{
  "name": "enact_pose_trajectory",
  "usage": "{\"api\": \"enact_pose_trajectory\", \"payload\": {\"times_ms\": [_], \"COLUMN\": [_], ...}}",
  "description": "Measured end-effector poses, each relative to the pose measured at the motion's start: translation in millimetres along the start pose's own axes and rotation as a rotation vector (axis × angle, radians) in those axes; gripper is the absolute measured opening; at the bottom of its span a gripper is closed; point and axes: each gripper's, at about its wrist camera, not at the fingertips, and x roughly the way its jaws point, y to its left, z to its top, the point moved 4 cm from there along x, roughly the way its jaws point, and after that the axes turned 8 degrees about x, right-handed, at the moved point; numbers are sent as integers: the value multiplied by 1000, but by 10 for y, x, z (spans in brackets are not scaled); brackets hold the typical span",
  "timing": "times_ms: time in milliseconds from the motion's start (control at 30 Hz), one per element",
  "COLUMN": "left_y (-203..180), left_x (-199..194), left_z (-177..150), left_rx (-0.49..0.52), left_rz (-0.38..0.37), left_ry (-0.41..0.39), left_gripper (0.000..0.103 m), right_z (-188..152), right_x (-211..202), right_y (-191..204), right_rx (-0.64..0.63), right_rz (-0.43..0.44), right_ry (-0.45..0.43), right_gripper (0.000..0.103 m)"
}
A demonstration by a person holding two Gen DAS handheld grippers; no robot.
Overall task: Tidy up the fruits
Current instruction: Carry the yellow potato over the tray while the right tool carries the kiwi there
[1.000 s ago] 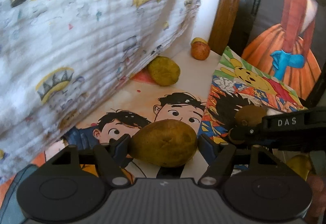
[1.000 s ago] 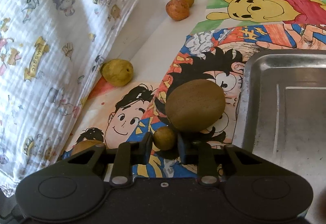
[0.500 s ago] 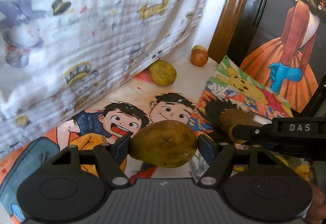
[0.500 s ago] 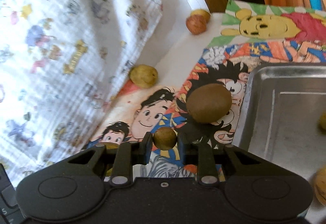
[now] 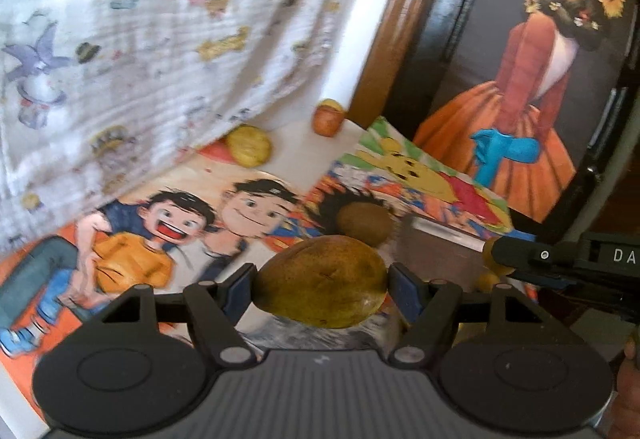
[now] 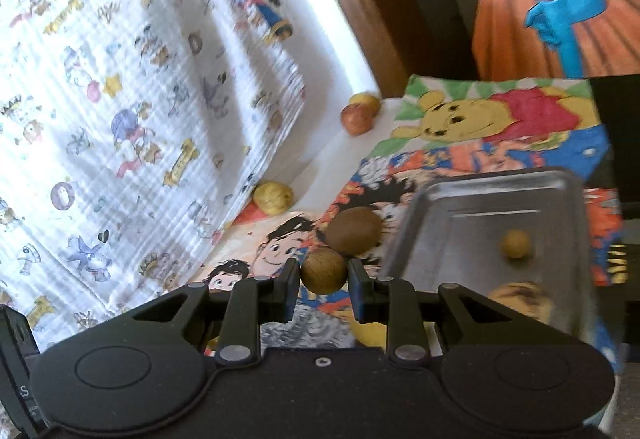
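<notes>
**Both grippers loaded, tray to the right**

The left gripper (image 5: pixel 322 285) is clamped across a large brownish-green pear (image 5: pixel 322 281), its blue pads pressing the two ends so the fruit lies crosswise, lifted clear of the worktop (image 5: pixel 296 143). The right gripper (image 6: pixel 323 277) is closed on a small round tan-brown fruit (image 6: pixel 323 271), pinched at its widest part.

The pear looks fairly heavy and smooth-skinned; held end to end it could pivot or slip, and hard pressure would likely bruise it, so a hold across the broad belly would seem safer. The small fruit is probably light and firm, though its roundness makes it apt to roll once released.

Just beyond the small fruit, a brown fuzzy kiwi (image 6: pixel 354 231) sits on the colourful cartoon-printed mats (image 6: pixel 480 155), close to the left rim of a shiny metal tray (image 6: pixel 416 223). The tray already holds a small round fruit (image 6: pixel 516 244). Farther off, a yellow-green round fruit (image 6: pixel 273 197) rests against the hanging printed white cloth (image 6: pixel 120 99), and a reddish apple-like fruit (image 6: pixel 357 119) lies near the far edge.
</notes>
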Motion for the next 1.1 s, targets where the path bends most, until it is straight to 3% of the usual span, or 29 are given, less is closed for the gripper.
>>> {"api": "enact_pose_trajectory", "payload": {"times_ms": [200, 433, 733, 1100], "left_y": [-288, -492, -629, -984], "left_x": [-18, -40, -3, 224], "left_z": [-141, -309, -382, -276], "left_rx": [32, 61, 79, 159], "left_rz": [-61, -88, -101, -162], "left_ry": [25, 67, 94, 108], "left_gripper": [75, 75, 75, 75], "right_z": [-153, -439, -703, -848], "right_x": [-360, -575, -633, -584], "right_y": [-240, -552, -812, -880], "right_rx": [-13, -13, 7, -143], "right_rz": [-70, -145, -185, -243], "right_ry": [-51, -52, -21, -7], "right_gripper": [28, 28, 28, 28]}}
